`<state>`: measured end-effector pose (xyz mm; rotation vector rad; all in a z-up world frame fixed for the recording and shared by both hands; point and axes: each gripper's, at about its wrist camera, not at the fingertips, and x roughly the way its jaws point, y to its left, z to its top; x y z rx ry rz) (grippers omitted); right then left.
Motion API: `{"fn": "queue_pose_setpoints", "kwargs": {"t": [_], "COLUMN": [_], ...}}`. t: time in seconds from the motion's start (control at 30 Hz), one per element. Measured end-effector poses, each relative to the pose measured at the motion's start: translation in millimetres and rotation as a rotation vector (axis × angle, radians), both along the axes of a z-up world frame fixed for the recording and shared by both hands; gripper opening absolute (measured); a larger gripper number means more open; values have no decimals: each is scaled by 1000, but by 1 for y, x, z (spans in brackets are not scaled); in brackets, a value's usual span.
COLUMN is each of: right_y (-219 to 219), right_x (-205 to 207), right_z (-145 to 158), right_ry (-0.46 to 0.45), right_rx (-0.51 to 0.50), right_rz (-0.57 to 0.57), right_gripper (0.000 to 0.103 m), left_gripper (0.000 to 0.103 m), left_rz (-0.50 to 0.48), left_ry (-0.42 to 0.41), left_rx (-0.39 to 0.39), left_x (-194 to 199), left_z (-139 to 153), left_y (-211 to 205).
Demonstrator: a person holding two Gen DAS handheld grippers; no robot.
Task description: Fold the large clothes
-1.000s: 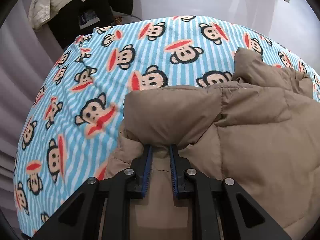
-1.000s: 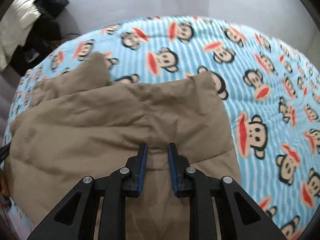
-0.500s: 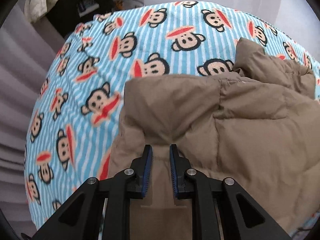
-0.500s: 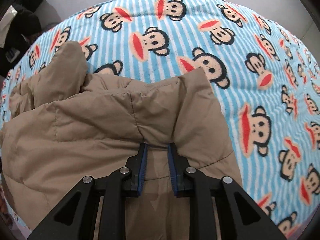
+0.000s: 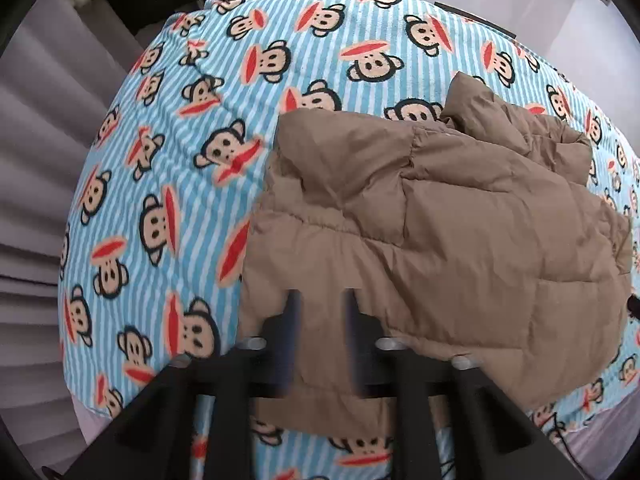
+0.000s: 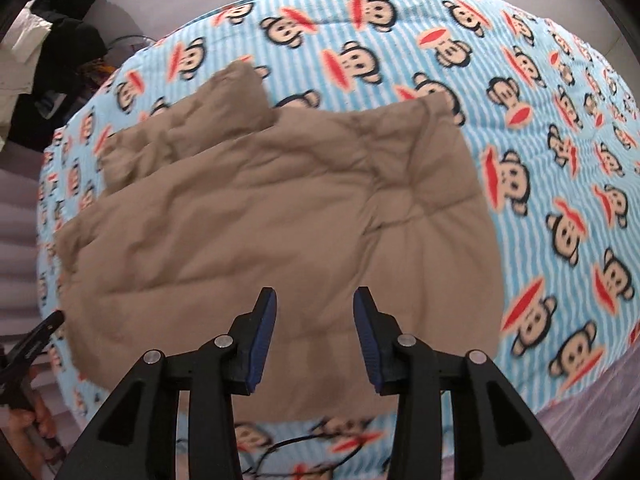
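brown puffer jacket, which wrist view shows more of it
The right wrist view: the brown puffer jacket lies nearly whole on the monkey-print blanket. The left wrist view shows the jacket with its near edge hidden behind the blurred left gripper.

Soft even daylight, motion-blurred, fisheye-warped edges

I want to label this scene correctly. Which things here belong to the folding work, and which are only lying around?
Belong to the work:
- brown padded jacket, lying folded on the monkey-print blanket
- left tool, jaws opening, nothing between them
- right tool, jaws opening, nothing between them

Only lying around:
- dark and white clothes beside the bed
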<state>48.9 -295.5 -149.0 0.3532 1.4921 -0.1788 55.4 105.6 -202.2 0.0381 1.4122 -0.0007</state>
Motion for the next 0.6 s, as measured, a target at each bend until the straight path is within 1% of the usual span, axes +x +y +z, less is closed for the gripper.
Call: {"fn": "queue_pose_setpoints", "kwargs": {"t": [0.03, 0.1, 0.17, 0.27, 0.3, 0.33, 0.4, 0.47, 0.5, 0.53, 0.6], "right_y": [4, 18, 29, 45, 49, 54, 64, 74, 78, 81, 86], "right_x": [-2, -7, -11, -15, -15, -16, -17, -16, -14, -13, -10], "right_z": [3, 7, 11, 12, 12, 12, 13, 14, 15, 15, 14], "right_ry": [0, 2, 0, 7, 7, 8, -3, -10, -13, -17, -31], "right_rx": [4, 16, 17, 31, 35, 45, 46, 45, 44, 46, 73], "right_rz": [2, 15, 30, 43, 45, 52, 68, 90, 95, 94, 90], "right_gripper": [46, 50, 51, 52, 59, 73, 90, 90, 91, 103, 103], "left_gripper": [101, 102, 102, 102, 102, 102, 102, 102, 102, 102, 102], "left_rz": [13, 0, -27, -35, -33, -30, -29, -34, -35, -36, -35], "left_ry": [-6, -44, -42, -30, -28, -27, -26, -28, -30, -32, -29], "left_rx": [15, 40, 45, 43, 43, 41, 33, 38, 41, 45, 43], "left_x": [-1, -4, -6, -5, -5, -6, -6, -7, -7, -6, -5], "left_z": [3, 10, 11, 10, 10, 11, 12, 13, 13, 13, 12], "left_y": [2, 2, 2, 7, 9, 10, 13, 15, 15, 16, 19]}}
